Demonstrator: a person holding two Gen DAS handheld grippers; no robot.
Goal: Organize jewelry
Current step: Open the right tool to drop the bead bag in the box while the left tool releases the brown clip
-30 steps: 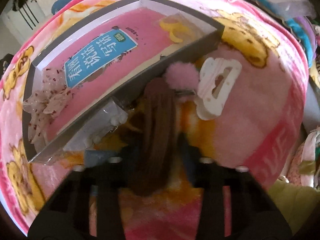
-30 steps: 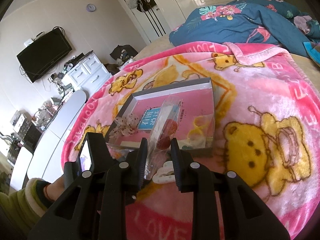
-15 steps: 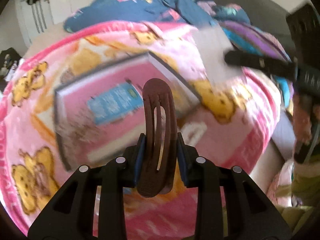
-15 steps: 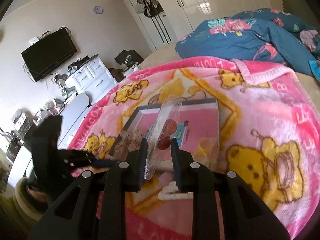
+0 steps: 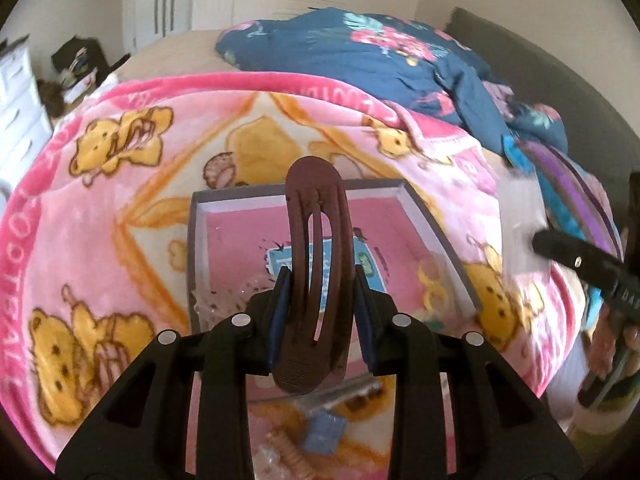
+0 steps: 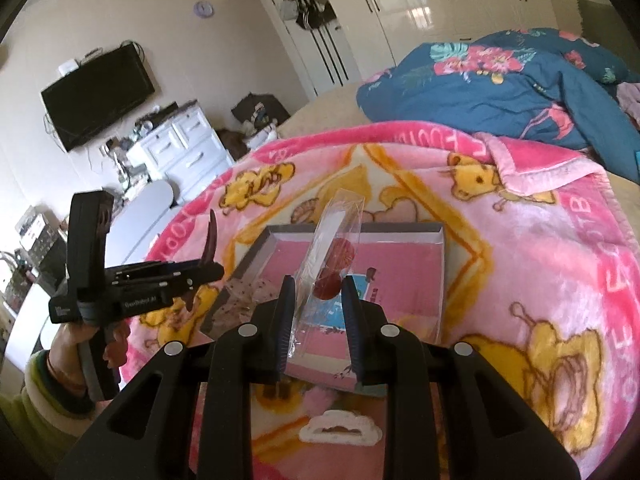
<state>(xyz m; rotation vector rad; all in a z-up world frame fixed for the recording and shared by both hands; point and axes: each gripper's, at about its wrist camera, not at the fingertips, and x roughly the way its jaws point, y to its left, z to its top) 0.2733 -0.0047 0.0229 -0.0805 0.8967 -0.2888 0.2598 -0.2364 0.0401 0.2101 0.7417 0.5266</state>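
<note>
Bed w/ pink bear blanket (image 5: pixel 120 208) spread over it; blue floral duvet (image 6: pixel 500 80) bunched at the far end. White wardrobe (image 6: pixel 420 8), wall TV (image 6: pixel 98 96) and white drawers (image 6: pixel 188 148) in the bkgd of the right wrist view.

Grey shallow box (image 5: pixel 195 248) sits flat on the blanket, pink card w/ blue label inside. Lacy bow (image 6: pixel 248 292) lies in its near-left corner, yellow clips (image 5: pixel 432 292) in the right corner.

Left gripper (image 5: pixel 320 308) is up in the air over the box, clamped on a brown oval hair clip (image 5: pixel 316 240) that stands upright between the pads. From the right wrist view the same gripper (image 6: pixel 208 270) is off to the left of the box, the person's hand (image 6: pixel 76 336) in a green sleeve on its handle.

Right gripper (image 6: pixel 316 312) is closed on a clear plastic packet (image 6: pixel 332 256) w/ red round pieces inside, held above the box's near edge.

Outside the box, on the blanket near its front wall: white claw clip (image 6: pixel 340 432), pink pompom (image 6: pixel 316 400), small blue item (image 5: pixel 324 432), not clear what.
</note>
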